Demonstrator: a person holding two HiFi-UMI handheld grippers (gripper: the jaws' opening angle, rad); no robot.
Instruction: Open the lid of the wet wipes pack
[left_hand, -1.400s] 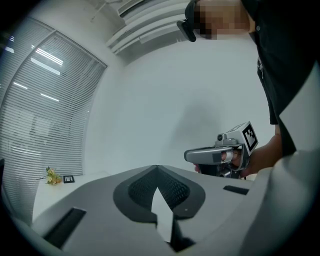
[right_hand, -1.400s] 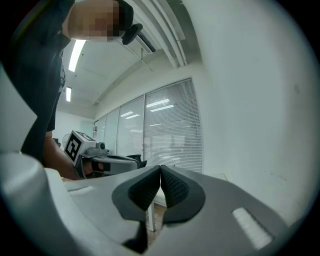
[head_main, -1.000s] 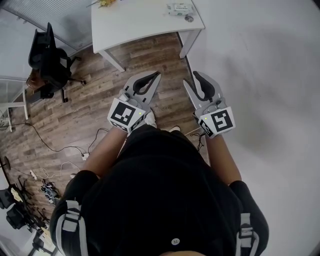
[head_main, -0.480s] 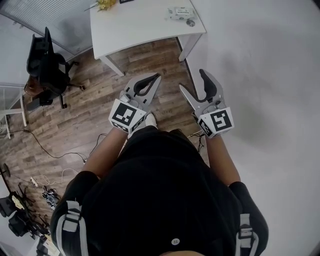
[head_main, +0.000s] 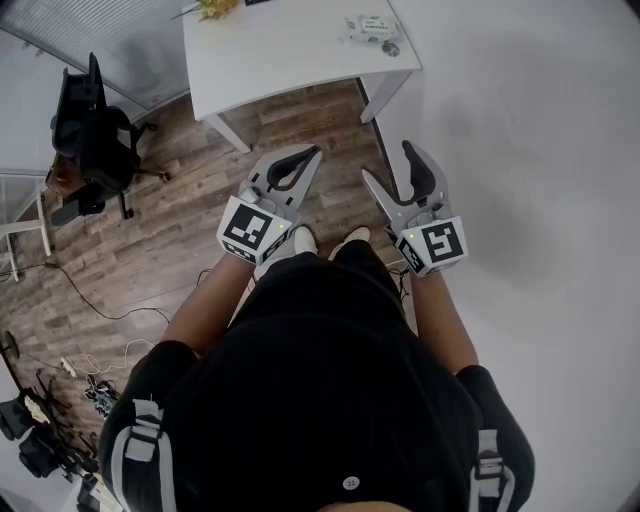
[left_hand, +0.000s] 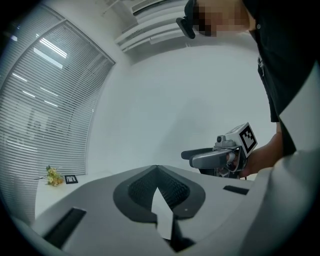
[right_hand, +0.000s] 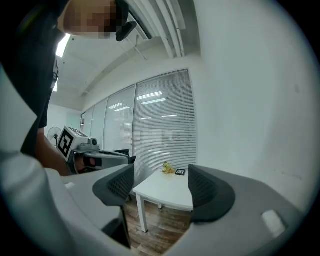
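The wet wipes pack lies near the right end of a white table far ahead, with a small round item beside it. Both grippers are held level at waist height over the wood floor, well short of the table. My left gripper is shut with nothing in it; in the left gripper view its pads meet. My right gripper is open; its jaws have just been opening and nothing is between them. In the right gripper view the table shows through the gap, but the pack is hidden.
A black office chair stands left of the table. Cables trail over the wood floor at the left. A white wall runs along the right. Yellow flowers and a small frame sit at the table's far end.
The right gripper's jaws have spread from narrow to wide. Both grippers and the person have moved a little toward the table. The left gripper stays shut.
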